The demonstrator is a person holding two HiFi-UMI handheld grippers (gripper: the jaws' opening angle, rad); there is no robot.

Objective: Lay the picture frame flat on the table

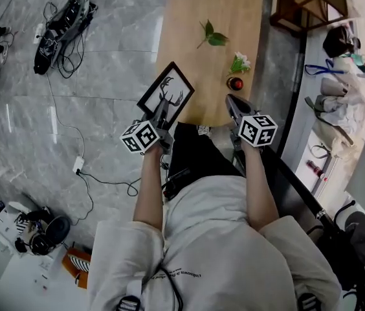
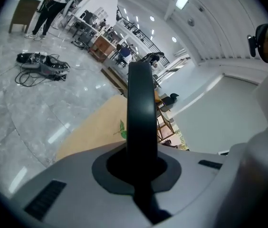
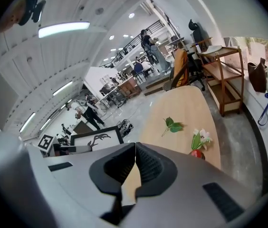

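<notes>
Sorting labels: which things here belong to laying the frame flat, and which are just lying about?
Job: black deer-print picture frame; left claw shut on it; light wooden table.
Lying about: green leaf; white flowers; small red round thing; black cable tangle on floor.

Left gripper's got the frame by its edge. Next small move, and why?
Probably ease the left gripper inward over the table while lowering: the picture frame, clamped at its edge, hangs tilted and partly beyond the table's near corner.

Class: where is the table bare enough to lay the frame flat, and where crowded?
Bare: left of the table, between frame and leaf, and the far end beyond the leaf. Crowded: near right, by flowers, red vase, right tongs.
</notes>
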